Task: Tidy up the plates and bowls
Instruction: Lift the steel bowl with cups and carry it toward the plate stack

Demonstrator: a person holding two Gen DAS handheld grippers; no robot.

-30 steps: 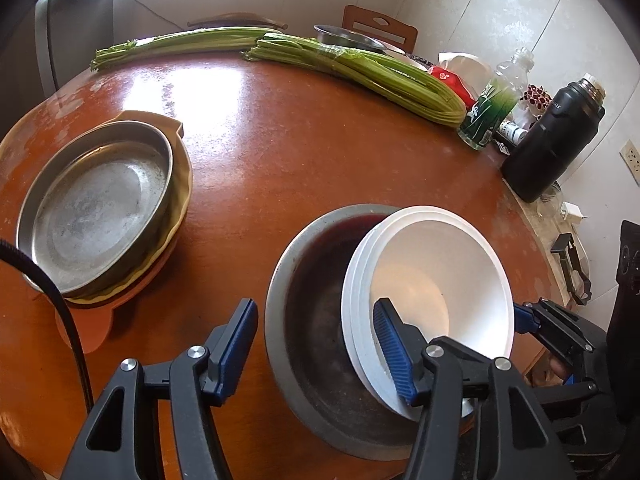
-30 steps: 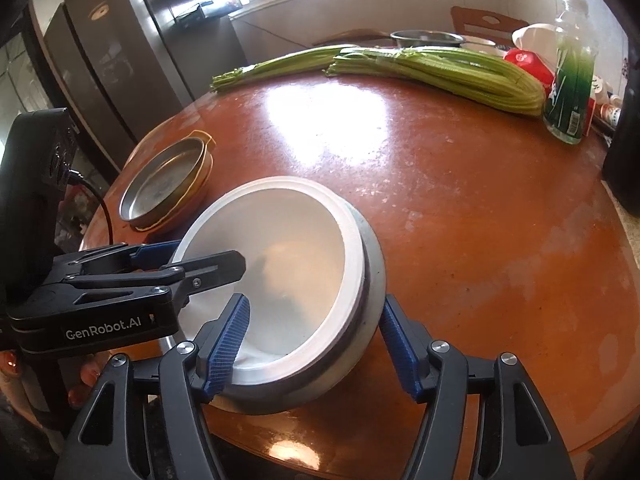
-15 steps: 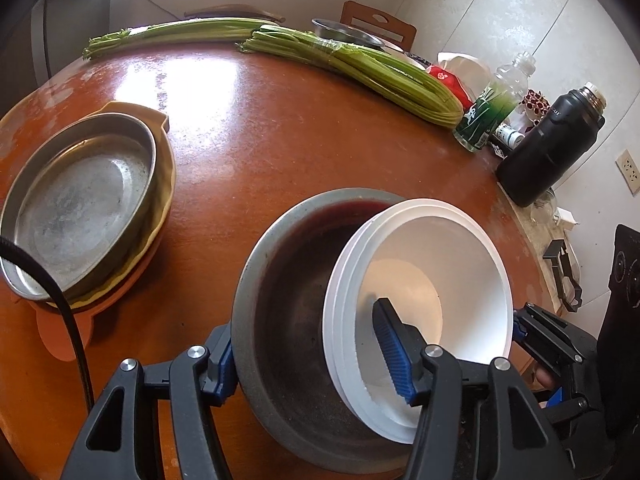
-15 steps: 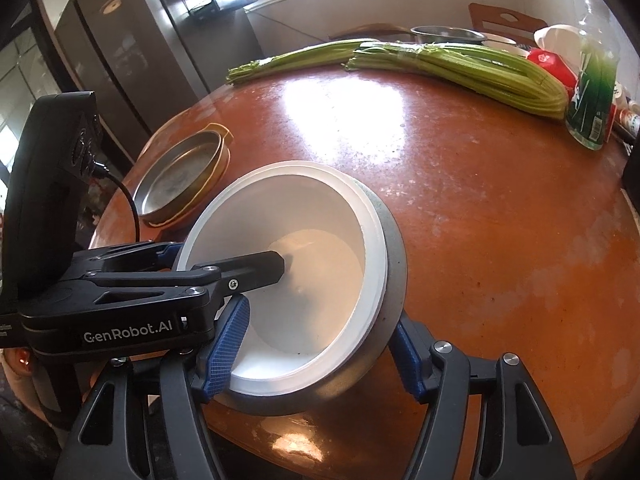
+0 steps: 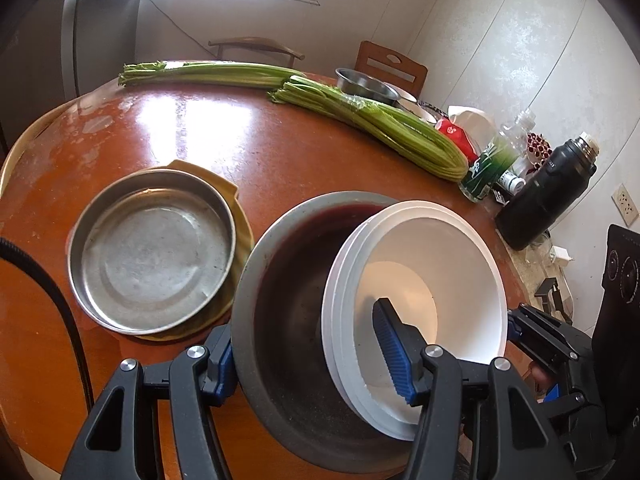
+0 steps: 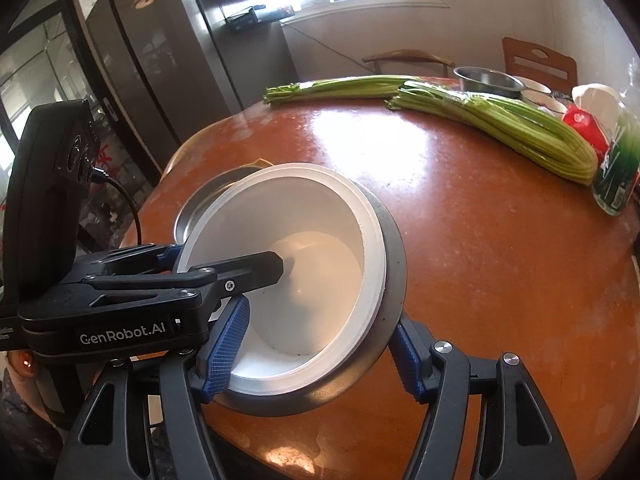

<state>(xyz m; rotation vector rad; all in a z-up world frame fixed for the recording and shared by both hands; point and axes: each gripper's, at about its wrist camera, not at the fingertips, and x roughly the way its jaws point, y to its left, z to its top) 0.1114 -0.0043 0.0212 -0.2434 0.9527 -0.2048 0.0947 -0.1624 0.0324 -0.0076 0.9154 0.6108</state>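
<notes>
Grippers, left [image 5: 312, 356] and right [image 6: 316, 350], clamp metal bowl [image 5: 280, 300] holding white bowls [image 5: 432, 264]; carry level toward pan [image 5: 152, 256] at 10 o'clock.

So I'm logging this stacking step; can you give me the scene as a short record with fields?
held: white bowls, nested, inside a grey basin
left claw: one finger inside the bowls, the other outside the basin wall, shut on both
right claw: one finger inside the bowls, the other outside the basin, shut on both
tilt: basin and bowls tipped
nearby: metal pan on a yellow dish
table: round, brown
far side: celery, bottle, black flask
</notes>
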